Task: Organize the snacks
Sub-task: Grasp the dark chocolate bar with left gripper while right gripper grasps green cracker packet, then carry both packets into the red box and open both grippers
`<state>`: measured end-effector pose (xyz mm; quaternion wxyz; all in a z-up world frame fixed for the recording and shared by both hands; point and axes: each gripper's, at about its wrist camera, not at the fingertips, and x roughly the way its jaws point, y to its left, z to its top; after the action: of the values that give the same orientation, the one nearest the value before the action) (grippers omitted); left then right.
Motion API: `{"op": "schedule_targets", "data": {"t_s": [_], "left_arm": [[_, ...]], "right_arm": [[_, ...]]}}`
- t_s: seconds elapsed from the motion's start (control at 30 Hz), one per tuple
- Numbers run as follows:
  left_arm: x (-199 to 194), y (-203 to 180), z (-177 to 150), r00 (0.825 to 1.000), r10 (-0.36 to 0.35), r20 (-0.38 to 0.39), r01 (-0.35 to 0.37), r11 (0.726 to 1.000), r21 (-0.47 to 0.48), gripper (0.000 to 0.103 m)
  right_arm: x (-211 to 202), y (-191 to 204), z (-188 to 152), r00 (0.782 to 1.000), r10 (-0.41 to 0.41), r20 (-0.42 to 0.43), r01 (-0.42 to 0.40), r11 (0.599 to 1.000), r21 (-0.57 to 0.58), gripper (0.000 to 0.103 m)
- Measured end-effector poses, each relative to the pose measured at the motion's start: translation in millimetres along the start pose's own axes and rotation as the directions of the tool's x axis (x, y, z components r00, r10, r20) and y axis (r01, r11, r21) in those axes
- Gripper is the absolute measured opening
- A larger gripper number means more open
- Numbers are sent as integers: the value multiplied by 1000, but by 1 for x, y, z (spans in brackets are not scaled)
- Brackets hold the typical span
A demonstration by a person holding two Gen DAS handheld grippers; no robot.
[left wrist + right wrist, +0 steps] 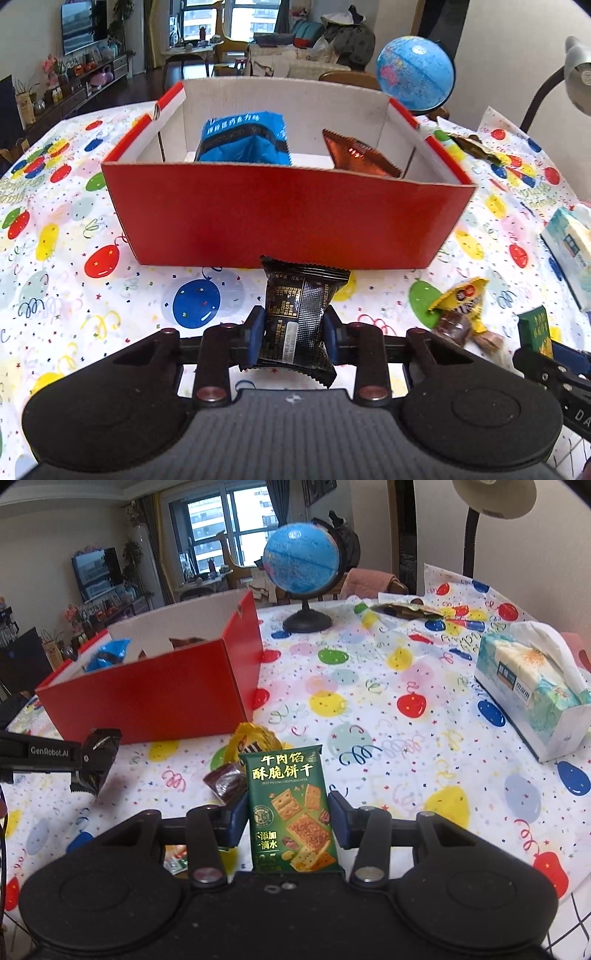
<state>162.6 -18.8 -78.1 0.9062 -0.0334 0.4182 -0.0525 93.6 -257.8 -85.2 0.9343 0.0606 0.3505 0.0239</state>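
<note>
Two hand-held grippers each carry a snack above a table spread with a balloon-print tablecloth (55, 229). From the left wrist camera, the left gripper (294, 334) is clamped on a black snack packet (299, 314): its blue pads (255, 338) press the wrapper from both sides, and the packet stands upright, its serrated top edge just below the near wall of a red cardboard box (280, 218) at 12 o'clock. Inside the box a blue snack bag (243, 138) leans at the left and a brown foil packet (356, 155) at the right, against the white back wall. At 3 o'clock, on the cloth, lie a yellow candy bag (460, 295) and small brown wrapped sweets (456, 326) touching it. A blue globe (415, 72) stands at 1 o'clock beyond the box.

From the right wrist camera, the right gripper (289, 823) grips a green cracker packet (291, 812), held upright between both pads (340, 821), its gold lettering facing the lens. The red box sits at 10 o'clock, the left gripper with its black packet at 9 o'clock in front of it. The yellow bag and brown sweets lie just behind the green packet. A tissue box (532, 686) rests at 2 o'clock, well apart from the snacks, and a desk lamp (493, 496) rises at 1 o'clock.
</note>
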Motion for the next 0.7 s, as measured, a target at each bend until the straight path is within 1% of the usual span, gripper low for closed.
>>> {"op": "schedule_targets", "data": {"t_s": [0.4, 0.7], "left_arm": [[-50, -9, 2, 998, -19, 56, 17, 999, 39, 32], [-77, -9, 16, 994, -35, 104, 30, 998, 50, 32]], "right_arm": [[-35, 11, 16, 996, 52, 73, -52, 999, -13, 45], [-50, 29, 42, 988, 90, 128, -83, 995, -56, 45]]}}
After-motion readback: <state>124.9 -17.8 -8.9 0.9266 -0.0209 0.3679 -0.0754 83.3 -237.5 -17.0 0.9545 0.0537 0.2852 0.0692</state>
